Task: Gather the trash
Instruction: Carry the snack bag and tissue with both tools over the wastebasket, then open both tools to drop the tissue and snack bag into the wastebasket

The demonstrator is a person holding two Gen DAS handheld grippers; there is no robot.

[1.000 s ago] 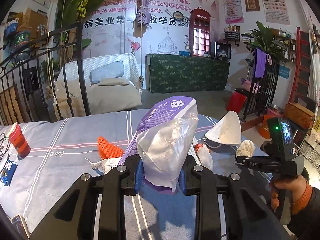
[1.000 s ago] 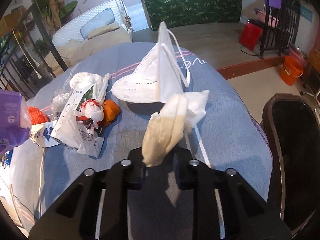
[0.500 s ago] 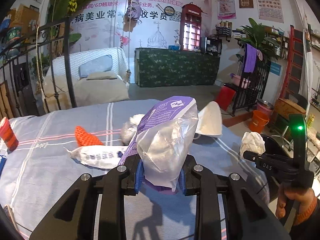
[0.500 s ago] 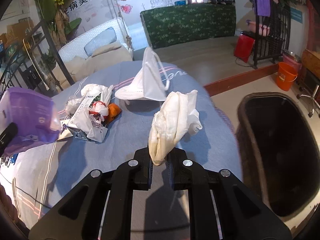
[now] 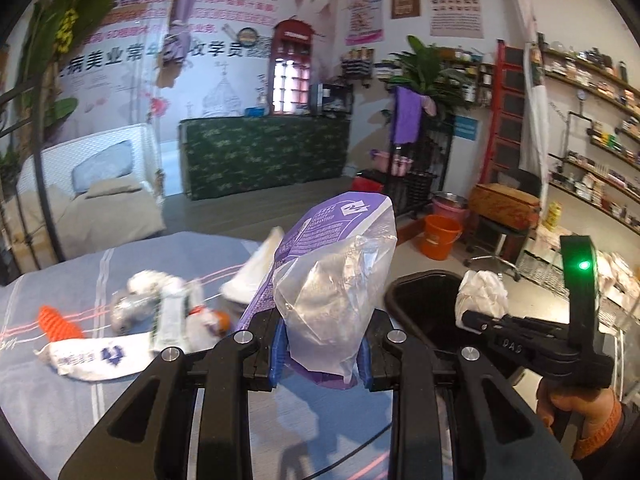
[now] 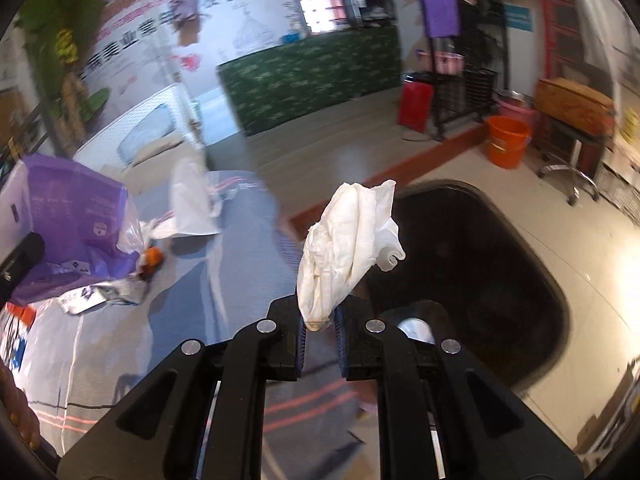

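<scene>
Left gripper (image 5: 320,356): fingers clamped on a purple-and-clear plastic bag (image 5: 336,280), centre of the frame, over the bench (image 5: 80,392) edge.
Right gripper (image 6: 319,340): fingers pinch a crumpled white tissue (image 6: 352,244) low down, after closing further on it.
Bin (image 6: 500,280): black, open, right of frame.
Risk: the light tissue may drift onto the floor if dropped short of the rim.
Left behind: wrappers (image 5: 120,352) on the bench, lower left.

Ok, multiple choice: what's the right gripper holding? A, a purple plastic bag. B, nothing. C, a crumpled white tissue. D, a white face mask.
C: the right gripper is pinched on a crumpled white tissue, held near the black bin; the purple bag sits in the left gripper, and the mask lies on the table.
</scene>
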